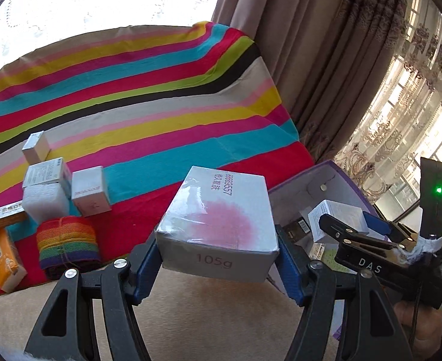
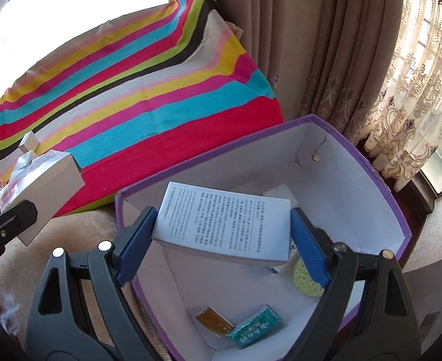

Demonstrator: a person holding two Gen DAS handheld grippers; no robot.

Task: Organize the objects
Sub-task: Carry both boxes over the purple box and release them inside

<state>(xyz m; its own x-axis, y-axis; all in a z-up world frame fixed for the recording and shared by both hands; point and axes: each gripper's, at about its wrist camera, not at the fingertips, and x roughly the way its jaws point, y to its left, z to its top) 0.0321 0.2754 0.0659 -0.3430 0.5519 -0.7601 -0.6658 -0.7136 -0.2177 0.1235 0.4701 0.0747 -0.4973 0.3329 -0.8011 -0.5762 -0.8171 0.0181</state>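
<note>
Left of the purple-rimmed white cardboard bin point(image 2: 356, 162), the left gripper point(image 1: 217, 258) clamps a silver box with a pink blotch point(image 1: 221, 219); released early, it may miss. Over the bin, the right gripper point(image 2: 221, 240) clamps a white printed carton point(image 2: 224, 219), which could crush items below.

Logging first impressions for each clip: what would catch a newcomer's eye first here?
The rainbow-striped cloth fills the background. In front, the left gripper clamps a silver box marked 105g, and the right gripper holds a white printed box over the open purple storage box. More small boxes wait on the cloth at far left in the left wrist view.
</note>
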